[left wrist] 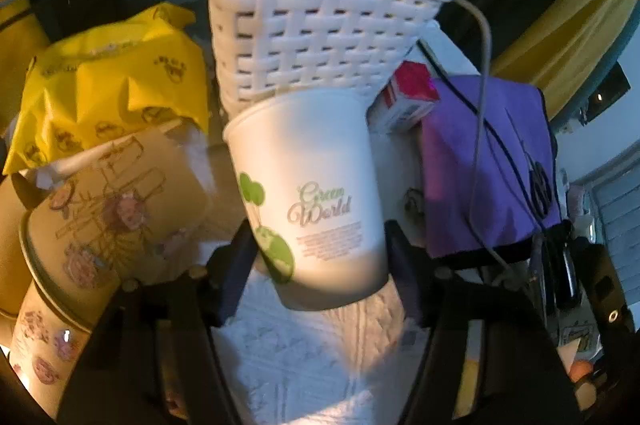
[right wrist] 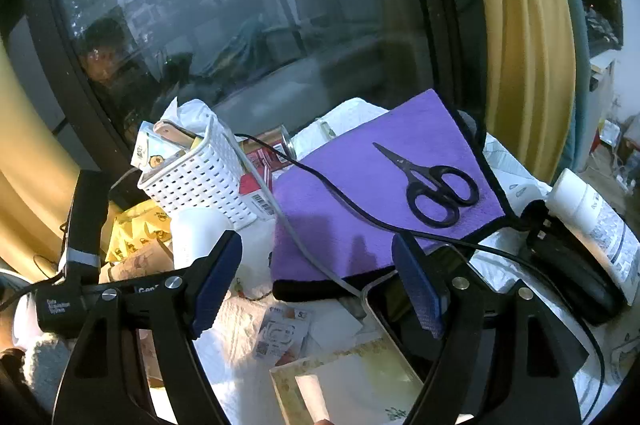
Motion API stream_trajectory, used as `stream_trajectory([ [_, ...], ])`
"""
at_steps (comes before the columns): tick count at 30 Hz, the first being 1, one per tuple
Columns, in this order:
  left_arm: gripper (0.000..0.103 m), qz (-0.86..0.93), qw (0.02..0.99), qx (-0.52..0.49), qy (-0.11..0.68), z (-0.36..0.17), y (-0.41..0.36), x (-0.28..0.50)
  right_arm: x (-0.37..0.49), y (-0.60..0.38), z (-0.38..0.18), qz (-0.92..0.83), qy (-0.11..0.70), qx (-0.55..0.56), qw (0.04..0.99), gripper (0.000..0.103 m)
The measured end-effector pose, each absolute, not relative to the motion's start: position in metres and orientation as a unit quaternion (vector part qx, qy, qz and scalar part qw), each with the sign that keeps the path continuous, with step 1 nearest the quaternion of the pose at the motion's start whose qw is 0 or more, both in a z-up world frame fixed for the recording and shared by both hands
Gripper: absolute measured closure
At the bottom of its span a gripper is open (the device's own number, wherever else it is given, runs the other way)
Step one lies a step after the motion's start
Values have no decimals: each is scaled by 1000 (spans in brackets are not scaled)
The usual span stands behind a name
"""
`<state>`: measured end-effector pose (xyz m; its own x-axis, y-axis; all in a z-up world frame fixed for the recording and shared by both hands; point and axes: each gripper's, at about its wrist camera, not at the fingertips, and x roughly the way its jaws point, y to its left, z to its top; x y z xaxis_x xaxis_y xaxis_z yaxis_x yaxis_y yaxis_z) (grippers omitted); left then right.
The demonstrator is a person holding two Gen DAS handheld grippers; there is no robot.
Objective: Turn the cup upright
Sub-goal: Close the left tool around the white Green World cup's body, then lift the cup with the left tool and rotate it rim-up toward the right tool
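A white paper cup [left wrist: 316, 193] printed "Green World" with green trees sits between the fingers of my left gripper [left wrist: 320, 265], which is shut on its lower part. The cup leans a little, wide rim toward the white basket [left wrist: 320, 37], narrow base toward the camera. In the right wrist view the same cup [right wrist: 198, 237] shows behind the left gripper's black body [right wrist: 84, 225]. My right gripper [right wrist: 320, 285] is open and empty, hovering over the cluttered table to the right of the cup.
Brown paper cups [left wrist: 100, 225] lie at the left, with a yellow packet [left wrist: 112, 85] behind. A purple cloth [right wrist: 380, 193] carries black scissors [right wrist: 432, 185] and cables. A red-white box [left wrist: 408, 101], a phone [right wrist: 400, 305], a white bottle [right wrist: 592, 213] and cards crowd the white tablecloth [left wrist: 312, 365].
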<state>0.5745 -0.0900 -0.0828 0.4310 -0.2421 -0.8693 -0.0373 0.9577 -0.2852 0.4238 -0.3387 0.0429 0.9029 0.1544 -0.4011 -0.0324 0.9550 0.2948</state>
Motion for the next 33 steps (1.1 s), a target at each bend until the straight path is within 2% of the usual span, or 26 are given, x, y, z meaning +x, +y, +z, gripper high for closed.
stream_trajectory([
  [8,40,-98,845,-136,507,-59,-80,540,401,-337,50,36,201,122,971,23],
  [16,40,-145,869,-116,459,-15,-88,470,350,-322,59,32,191,93,977,23],
  [23,40,-200,880,-97,421,3,-62,379,284,-301,63,55,168,66,982,23],
  [33,40,-219,911,-46,348,2,-22,230,187,-262,43,120,161,32,979,23],
])
